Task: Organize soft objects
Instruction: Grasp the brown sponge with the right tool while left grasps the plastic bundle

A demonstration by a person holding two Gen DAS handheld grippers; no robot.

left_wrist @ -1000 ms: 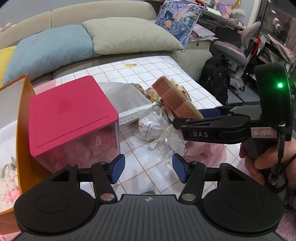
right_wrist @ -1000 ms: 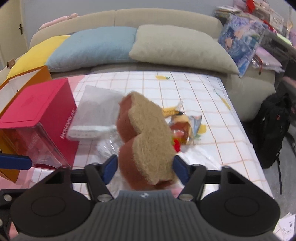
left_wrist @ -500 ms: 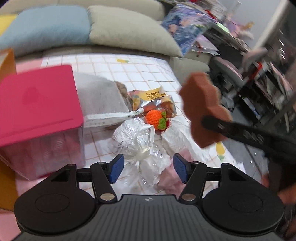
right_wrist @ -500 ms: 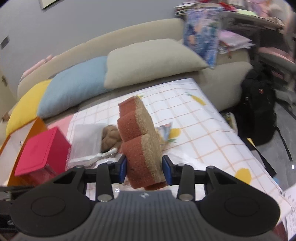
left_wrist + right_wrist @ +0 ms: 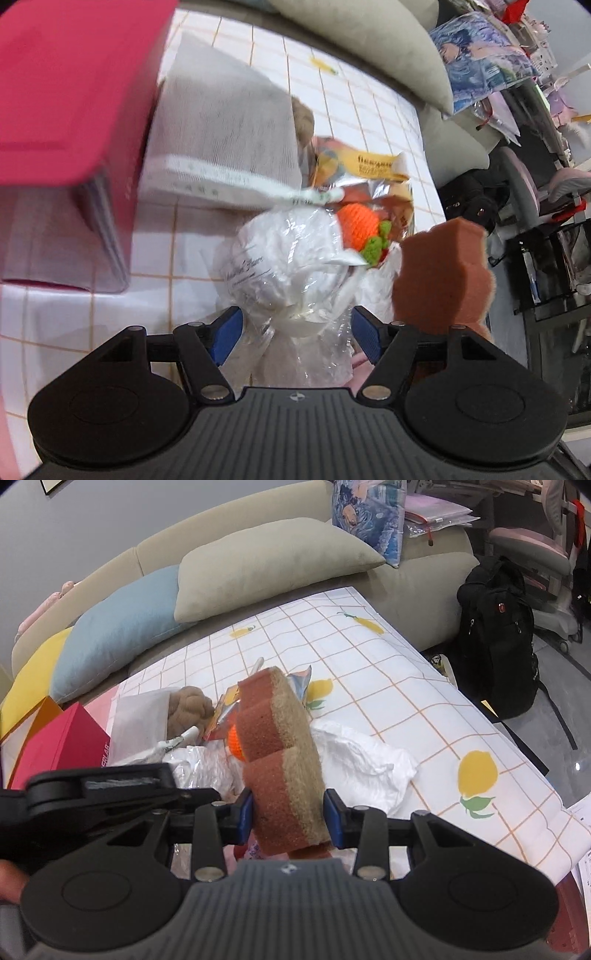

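My right gripper [image 5: 288, 816] is clamped on the brown sponge [image 5: 284, 760]: both blue pads press its flat faces, one on the rust-red side and one on the tan scouring side, and the sponge stands on edge, rising out of the jaws above the checked tablecloth [image 5: 406, 686]. I take the sponge as my landmark. In the right wrist view, just behind it I see a sliver of the orange knitted toy [image 5: 233, 743]; behind that lies a foil snack packet [image 5: 295, 681], and to its left a brown plush toy [image 5: 190, 707] rests against a flat grey mesh pouch [image 5: 140, 720]. Further left of the sponge stands the pink-lidded box [image 5: 62, 738]. To the right of the sponge a crumpled white plastic bag [image 5: 362, 753] lies on the cloth. Directly left of the sponge, close to it, I see the black body of my left gripper [image 5: 295, 330]. In the left wrist view its jaws are spread wide, and the clear cellophane-wrapped white bundle [image 5: 288, 266] sits between the blue pads without either pad visibly pressing it. In that view the sponge [image 5: 439, 280] appears to the right of the bundle, with the orange knitted toy [image 5: 360, 230] between the two and slightly behind. The grey mesh pouch [image 5: 221, 125] lies beyond the bundle, and the pink-lidded box [image 5: 70, 85], blurred, fills the near left. Beyond the table, behind the sponge, beige and blue cushions [image 5: 269, 565] lean on the sofa.
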